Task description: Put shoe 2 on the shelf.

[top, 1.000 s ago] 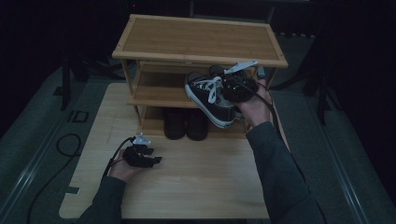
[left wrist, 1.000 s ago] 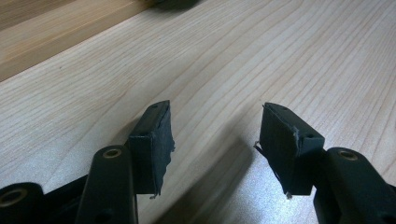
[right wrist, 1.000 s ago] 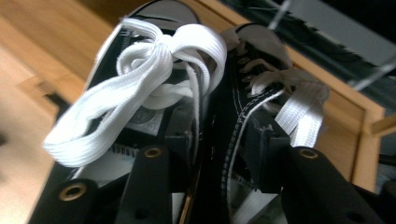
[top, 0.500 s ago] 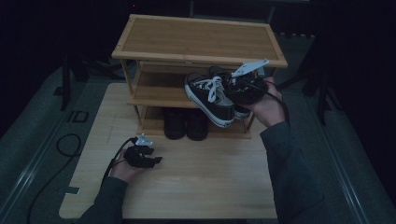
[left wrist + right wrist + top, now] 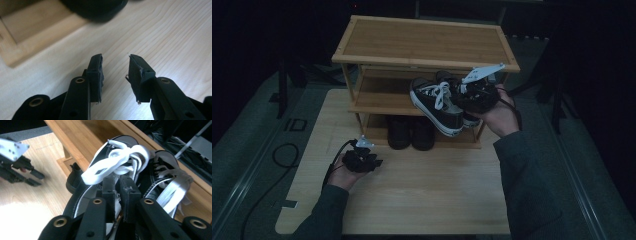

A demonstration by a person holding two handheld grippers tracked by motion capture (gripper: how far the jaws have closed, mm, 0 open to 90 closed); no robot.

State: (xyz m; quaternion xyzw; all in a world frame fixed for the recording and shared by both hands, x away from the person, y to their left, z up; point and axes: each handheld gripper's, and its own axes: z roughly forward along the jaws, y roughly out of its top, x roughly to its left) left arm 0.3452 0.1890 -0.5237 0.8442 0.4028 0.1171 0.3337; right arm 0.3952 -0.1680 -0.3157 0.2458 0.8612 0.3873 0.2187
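Note:
A black sneaker with white laces (image 5: 437, 106) hangs tilted in front of the middle shelf of a bamboo shoe rack (image 5: 422, 42). My right gripper (image 5: 462, 97) is shut on it. In the right gripper view the jaws (image 5: 118, 182) pinch the sneaker's upper (image 5: 75, 182) just below the bunched laces (image 5: 117, 157). A second matching sneaker (image 5: 162, 160) lies on the shelf right beside it (image 5: 445, 78). My left gripper (image 5: 372, 162) rests low over the table, open, with nothing between its jaws (image 5: 115, 67).
A pair of black shoes (image 5: 412, 132) stands on the rack's bottom shelf; one toe (image 5: 95, 7) shows in the left gripper view above the rack's base board (image 5: 25, 30). The light wooden table (image 5: 422, 200) spreads in front. A cable (image 5: 282, 155) loops off its left edge.
The right hand and its gripper have shifted slightly right with the sneaker still held. The left gripper has stayed put.

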